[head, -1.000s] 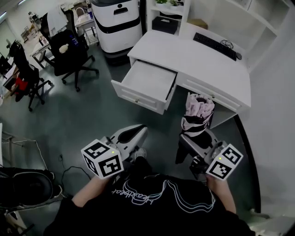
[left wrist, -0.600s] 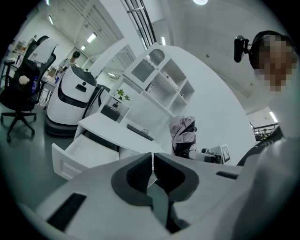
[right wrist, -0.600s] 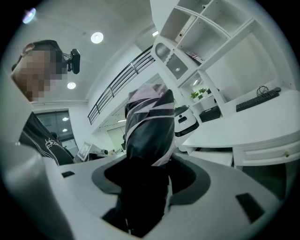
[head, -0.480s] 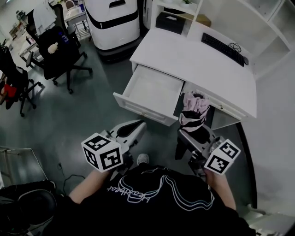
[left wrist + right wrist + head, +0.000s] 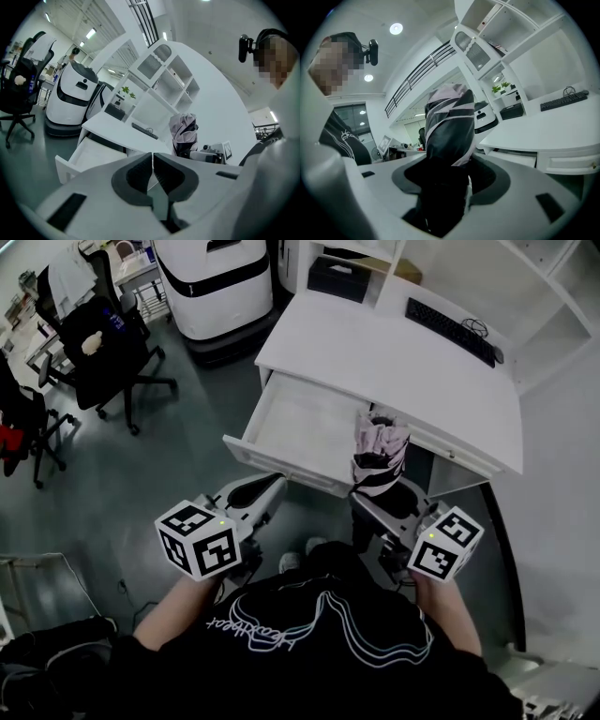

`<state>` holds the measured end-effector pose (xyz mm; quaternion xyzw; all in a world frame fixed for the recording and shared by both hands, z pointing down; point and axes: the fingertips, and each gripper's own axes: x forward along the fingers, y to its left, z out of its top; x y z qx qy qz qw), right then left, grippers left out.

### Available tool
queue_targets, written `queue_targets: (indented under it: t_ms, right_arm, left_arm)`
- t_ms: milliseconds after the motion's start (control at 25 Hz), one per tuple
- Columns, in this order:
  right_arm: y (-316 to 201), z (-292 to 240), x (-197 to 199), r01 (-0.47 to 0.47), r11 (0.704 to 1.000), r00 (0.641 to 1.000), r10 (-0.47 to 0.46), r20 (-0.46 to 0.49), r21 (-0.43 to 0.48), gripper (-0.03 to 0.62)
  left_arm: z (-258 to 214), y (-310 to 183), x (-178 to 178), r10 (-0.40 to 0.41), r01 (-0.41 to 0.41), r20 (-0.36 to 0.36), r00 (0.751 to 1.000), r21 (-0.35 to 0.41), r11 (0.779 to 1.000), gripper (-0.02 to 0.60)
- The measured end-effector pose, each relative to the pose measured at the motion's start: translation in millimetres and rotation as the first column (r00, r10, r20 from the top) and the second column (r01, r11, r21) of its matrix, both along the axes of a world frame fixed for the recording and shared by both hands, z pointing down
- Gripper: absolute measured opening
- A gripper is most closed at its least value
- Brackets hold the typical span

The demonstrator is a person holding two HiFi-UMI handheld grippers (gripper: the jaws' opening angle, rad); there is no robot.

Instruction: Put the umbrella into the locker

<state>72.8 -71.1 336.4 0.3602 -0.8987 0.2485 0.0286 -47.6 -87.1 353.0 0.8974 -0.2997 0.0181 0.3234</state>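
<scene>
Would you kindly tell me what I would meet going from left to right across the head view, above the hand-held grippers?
Black office chair → white machine → open drawer → umbrella → keyboard

Left gripper (image 5: pixel 270 487), right gripper (image 5: pixel 377 504) moved closer to desk (image 5: pixel 375 352); umbrella (image 5: pixel 380 442) now overlaps open drawer (image 5: pixel 291 418) right front corner.

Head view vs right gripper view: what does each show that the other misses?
Only the head view: the left gripper and the open drawer with its bare inside. Only the right gripper view: ceiling lights, and the right gripper with its tongs clamped, close up, on the umbrella at its dark lower part. Both: the umbrella, keyboard and white desk.
</scene>
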Motion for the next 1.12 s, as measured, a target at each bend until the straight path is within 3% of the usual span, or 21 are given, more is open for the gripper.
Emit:
queue_targets:
  t_ms: [320,720,1120]
  right_arm:
    - [-39.0,16.8,-1.0,0.033,0.999,0.998,-0.035,-0.052,-0.035,0.245]
    - [-116.9,40.7,-16.6,0.111,0.988,0.99,-0.119,-0.072,-0.105,0.245]
    - [-180.9,84.7,-36.3,0.185,0.967,0.962,-0.214,-0.167,-0.177,0.245]
  left_arm:
    - [7.8,-33.4,-1.5,-0.031,0.031,0.016,0.999,-0.018,0.999,0.014]
    - [27.1,-96.6,-12.2,-0.102,0.105,0.03,0.994,-0.096,0.99,0.013]
    - [50.4,-139.0,-22.4,-0.148,0.153,0.043,0.988,-0.153,0.976,0.014]
